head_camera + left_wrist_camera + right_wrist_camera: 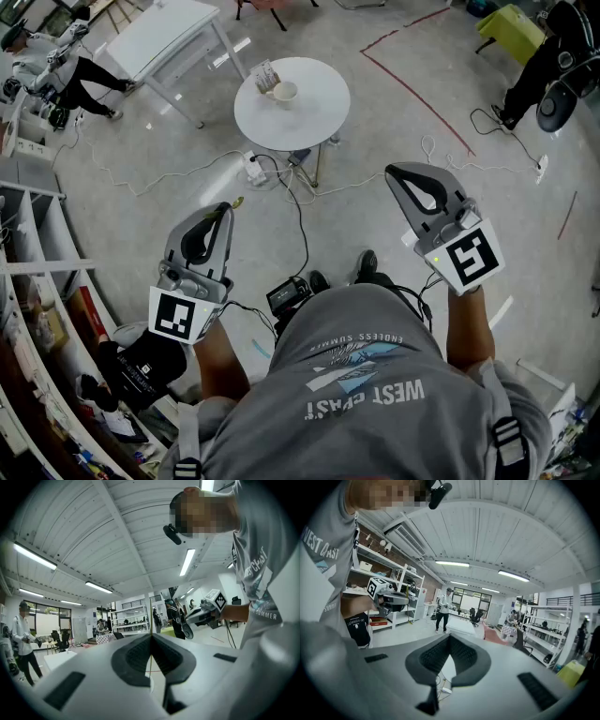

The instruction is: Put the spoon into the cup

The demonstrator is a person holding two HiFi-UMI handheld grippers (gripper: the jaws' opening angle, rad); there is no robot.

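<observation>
The person stands on a grey concrete floor [141, 206] in a grey printed T-shirt [375, 394], one gripper in each hand, both held out in front at about waist level.

The left gripper [225, 210] has its jaws pressed together. In the left gripper view a thin yellowish spoon [150, 611] stands edge-on in the seam where the black pads [133, 656] meet and rises above them. It shows only as a narrow line there, so I read it as the spoon's handle rather than see its bowl. In the head view a small yellow tip [235, 202] pokes out just beside the closed jaw ends.

The right gripper [394, 172] is closed on nothing: in its own view the pads [464, 656] touch at the tips, and only floor and cables show through the gap below them.

The small white cup [284, 91] stands on a round white table [314, 117] ahead of the person, well apart from both grippers, with a patterned packet [265, 75] just beside it. A white power strip [253, 169] (cables trailing from it) lies on the floor between the table and the grippers.
</observation>
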